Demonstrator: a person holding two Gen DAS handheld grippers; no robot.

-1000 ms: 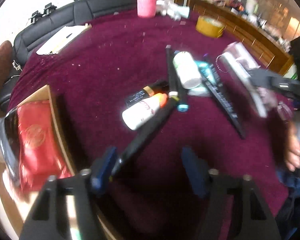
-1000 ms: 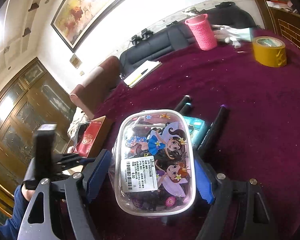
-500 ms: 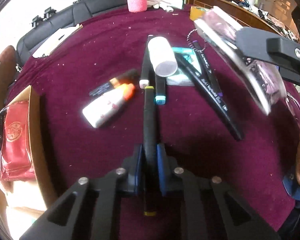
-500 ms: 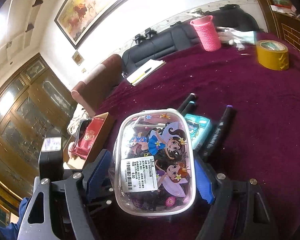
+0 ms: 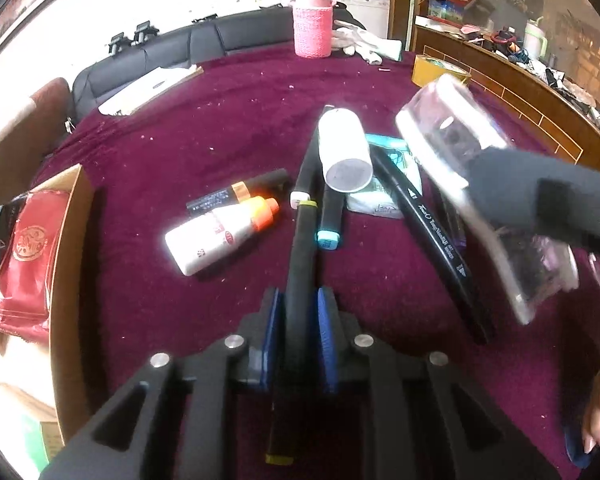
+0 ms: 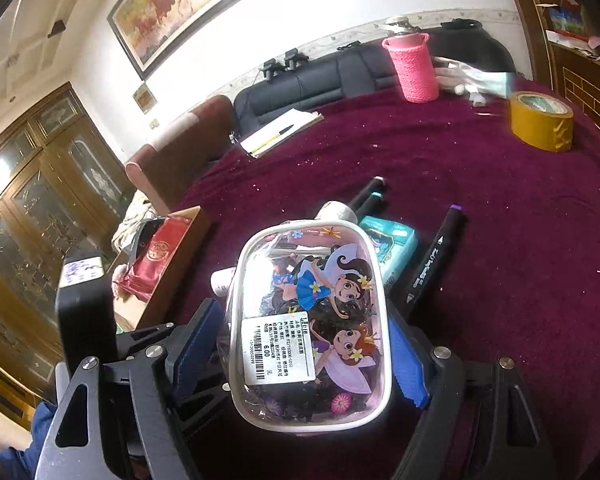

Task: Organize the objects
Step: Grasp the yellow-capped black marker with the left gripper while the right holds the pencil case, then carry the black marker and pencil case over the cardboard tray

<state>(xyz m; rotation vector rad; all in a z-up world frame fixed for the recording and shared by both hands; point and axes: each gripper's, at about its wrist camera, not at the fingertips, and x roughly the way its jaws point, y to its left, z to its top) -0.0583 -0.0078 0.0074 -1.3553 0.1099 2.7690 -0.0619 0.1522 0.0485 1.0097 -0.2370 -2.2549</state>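
My left gripper (image 5: 298, 320) is shut on a black marker with yellow ends (image 5: 300, 256), held pointing forward over the maroon table (image 5: 220, 128). My right gripper (image 6: 306, 344) is shut on a clear pouch with cartoon fairies (image 6: 312, 320), held above the table; it also shows at the right of the left wrist view (image 5: 480, 200). On the table lie a white bottle with an orange cap (image 5: 220, 236), a white cylinder (image 5: 344, 156), a teal-tipped marker (image 5: 330, 216), a long black marker (image 5: 432, 232) and a teal packet (image 5: 392, 184).
A cardboard box (image 5: 70, 248) holding a red packet (image 5: 24, 248) sits at the left table edge. A pink knitted cup (image 5: 313, 26), a yellow tape roll (image 6: 540, 120) and a notepad with a pen (image 6: 280, 132) stand further back. A black sofa (image 5: 180, 48) lies beyond.
My left gripper closed on the yellow-ended marker and lifted it so that it points forward. The pouch in my right gripper moved closer to the left gripper.
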